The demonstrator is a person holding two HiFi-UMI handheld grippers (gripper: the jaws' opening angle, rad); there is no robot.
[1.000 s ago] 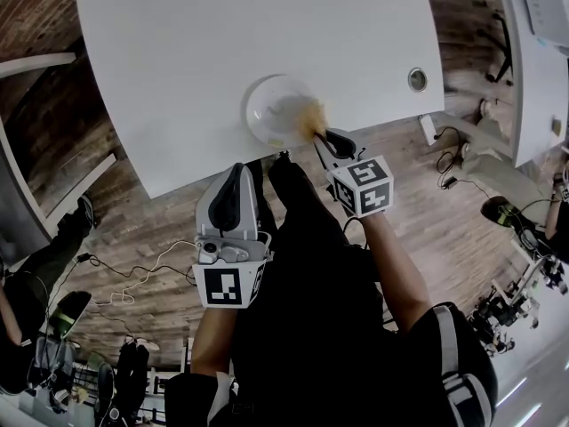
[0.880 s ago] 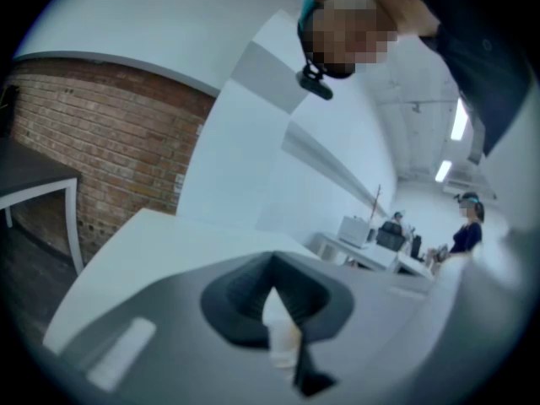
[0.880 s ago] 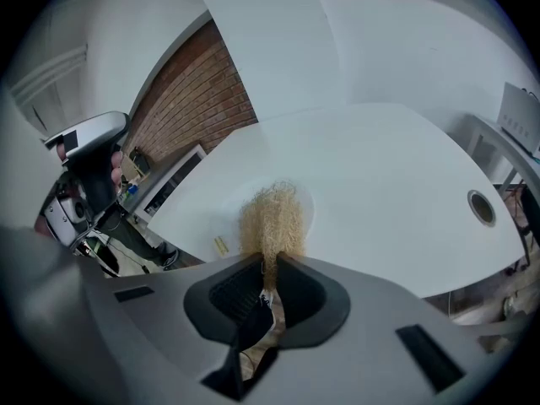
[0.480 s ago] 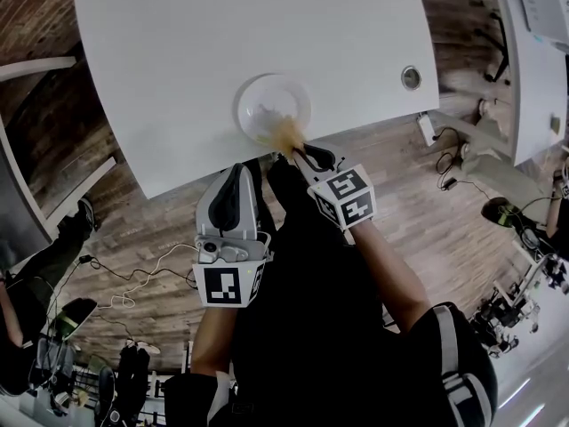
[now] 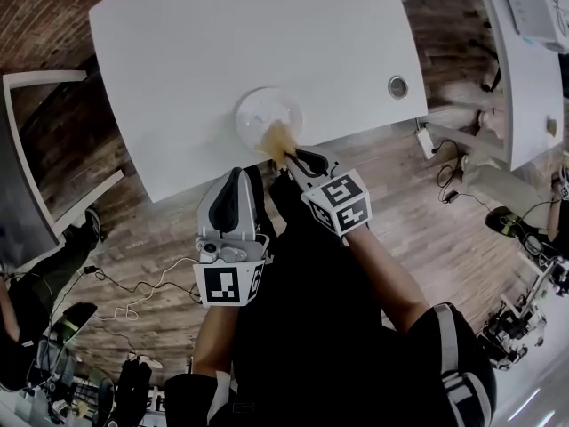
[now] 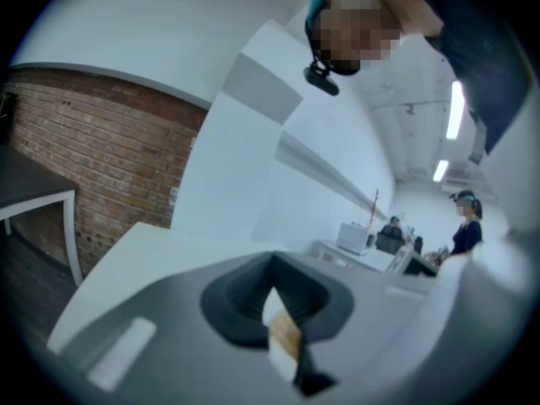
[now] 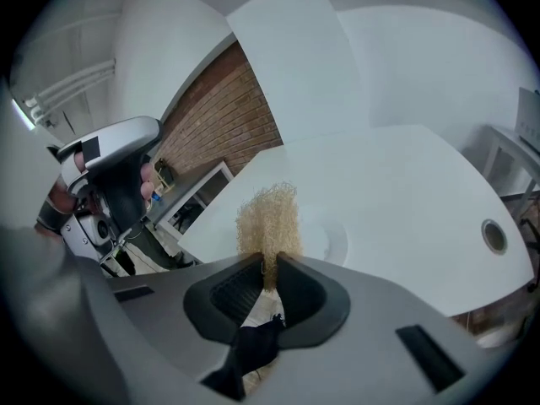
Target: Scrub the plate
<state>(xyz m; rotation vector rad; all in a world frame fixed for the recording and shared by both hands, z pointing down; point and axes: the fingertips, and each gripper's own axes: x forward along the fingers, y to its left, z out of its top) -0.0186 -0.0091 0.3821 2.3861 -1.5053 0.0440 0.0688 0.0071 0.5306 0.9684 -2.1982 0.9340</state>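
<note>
A round white plate (image 5: pixel 265 109) lies near the front edge of the white table (image 5: pixel 222 34). My right gripper (image 5: pixel 290 157) is shut on a tan mesh scrubber (image 5: pixel 276 138), which rests over the plate's near rim. In the right gripper view the scrubber (image 7: pixel 268 219) sticks up from between the jaws of that gripper (image 7: pixel 270 264), with the plate (image 7: pixel 331 241) just behind it. My left gripper (image 5: pixel 234 181) hangs off the table, near the person's body and left of the right one. Its jaws (image 6: pixel 274 298) stand together with nothing between them.
A round cable grommet (image 5: pixel 396 86) sits in the table's right corner, also seen in the right gripper view as a grommet (image 7: pixel 493 236). Wooden floor with cables (image 5: pixel 133 283) lies below. A second white desk (image 5: pixel 533 52) stands at the right. A brick wall (image 7: pixel 228 125) stands behind the table.
My right gripper has carried the scrubber from the plate's right side leftward to its near rim. The left gripper has stayed where it was.
</note>
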